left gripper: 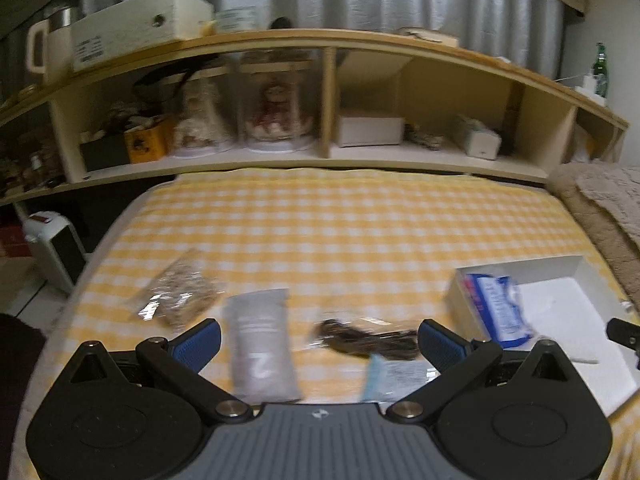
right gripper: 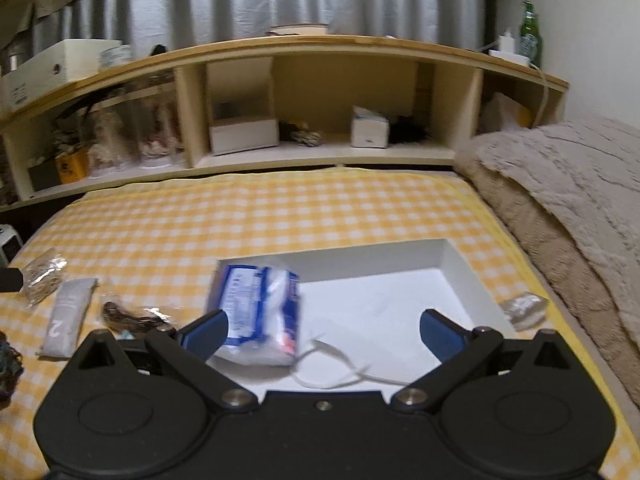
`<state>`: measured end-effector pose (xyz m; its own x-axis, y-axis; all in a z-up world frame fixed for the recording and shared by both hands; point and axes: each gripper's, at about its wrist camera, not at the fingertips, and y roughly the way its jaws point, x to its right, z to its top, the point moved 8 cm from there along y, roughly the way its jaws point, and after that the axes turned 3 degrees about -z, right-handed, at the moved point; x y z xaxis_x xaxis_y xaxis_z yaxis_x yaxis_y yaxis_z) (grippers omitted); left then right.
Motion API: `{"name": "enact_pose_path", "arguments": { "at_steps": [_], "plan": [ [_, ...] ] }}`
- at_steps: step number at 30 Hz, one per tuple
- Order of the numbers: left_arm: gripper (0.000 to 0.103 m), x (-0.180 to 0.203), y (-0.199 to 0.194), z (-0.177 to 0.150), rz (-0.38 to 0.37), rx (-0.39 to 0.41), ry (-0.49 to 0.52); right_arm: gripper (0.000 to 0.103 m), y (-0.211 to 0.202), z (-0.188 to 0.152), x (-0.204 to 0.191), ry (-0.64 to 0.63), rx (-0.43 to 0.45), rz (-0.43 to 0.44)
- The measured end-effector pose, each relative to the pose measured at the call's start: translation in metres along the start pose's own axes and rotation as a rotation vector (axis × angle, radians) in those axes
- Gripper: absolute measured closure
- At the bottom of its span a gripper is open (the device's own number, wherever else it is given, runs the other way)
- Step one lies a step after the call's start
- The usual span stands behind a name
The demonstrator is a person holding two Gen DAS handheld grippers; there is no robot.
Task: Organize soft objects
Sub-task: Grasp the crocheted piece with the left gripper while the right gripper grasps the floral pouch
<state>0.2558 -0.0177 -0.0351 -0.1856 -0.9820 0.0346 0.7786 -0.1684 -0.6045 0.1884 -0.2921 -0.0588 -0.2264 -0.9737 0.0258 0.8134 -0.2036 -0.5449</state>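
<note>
Both tools have their blue fingers spread wide and hold nothing: the left gripper (left gripper: 320, 344) hangs over the yellow checked bed cover (left gripper: 340, 220), and the right gripper (right gripper: 322, 330) hangs over the white box (right gripper: 460, 272). Between the left fingers lie a grey packet marked 2 (left gripper: 260, 344) and a clear bag with a dark bundle (left gripper: 368, 340), and a bag of pale beige pieces (left gripper: 180, 296) lies ahead to the left. The blue and white packet (right gripper: 256, 308) lies in the box, just beside the right tool's left finger.
</note>
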Motion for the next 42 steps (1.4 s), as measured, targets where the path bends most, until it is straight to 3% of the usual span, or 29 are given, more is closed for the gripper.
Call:
{"name": "enact_pose_path", "arguments": {
  "at_steps": [9,15,20,25,29,32,34,42],
  "plan": [
    [0.000,-0.073,0.007,-0.014,0.084,-0.051,-0.043,0.000,-0.001,-0.007,-0.056,-0.082,0.015,0.125],
    [0.000,-0.114,0.017,-0.035,0.170,-0.115,-0.099,0.000,0.003,-0.015,-0.084,-0.138,-0.012,0.157],
    [0.000,-0.138,0.030,-0.056,0.153,-0.214,-0.140,0.000,0.011,-0.028,-0.104,-0.120,-0.071,0.289],
    [0.000,-0.149,0.043,-0.074,0.162,-0.303,-0.113,0.000,0.019,-0.038,-0.120,-0.137,-0.096,0.326],
    [0.000,-0.149,0.055,-0.087,0.156,-0.380,-0.089,0.000,0.023,-0.052,-0.137,-0.230,-0.133,0.363],
    [0.006,-0.156,0.061,-0.095,0.173,-0.432,-0.093,0.000,0.027,-0.064,-0.151,-0.298,-0.155,0.403],
    [0.019,-0.161,0.064,-0.099,0.194,-0.452,-0.093,0.000,0.029,-0.074,-0.161,-0.340,-0.175,0.419],
    [0.036,-0.159,0.070,-0.101,0.167,-0.473,-0.097,0.007,0.039,-0.099,-0.189,-0.441,-0.246,0.456]
  ]
}}
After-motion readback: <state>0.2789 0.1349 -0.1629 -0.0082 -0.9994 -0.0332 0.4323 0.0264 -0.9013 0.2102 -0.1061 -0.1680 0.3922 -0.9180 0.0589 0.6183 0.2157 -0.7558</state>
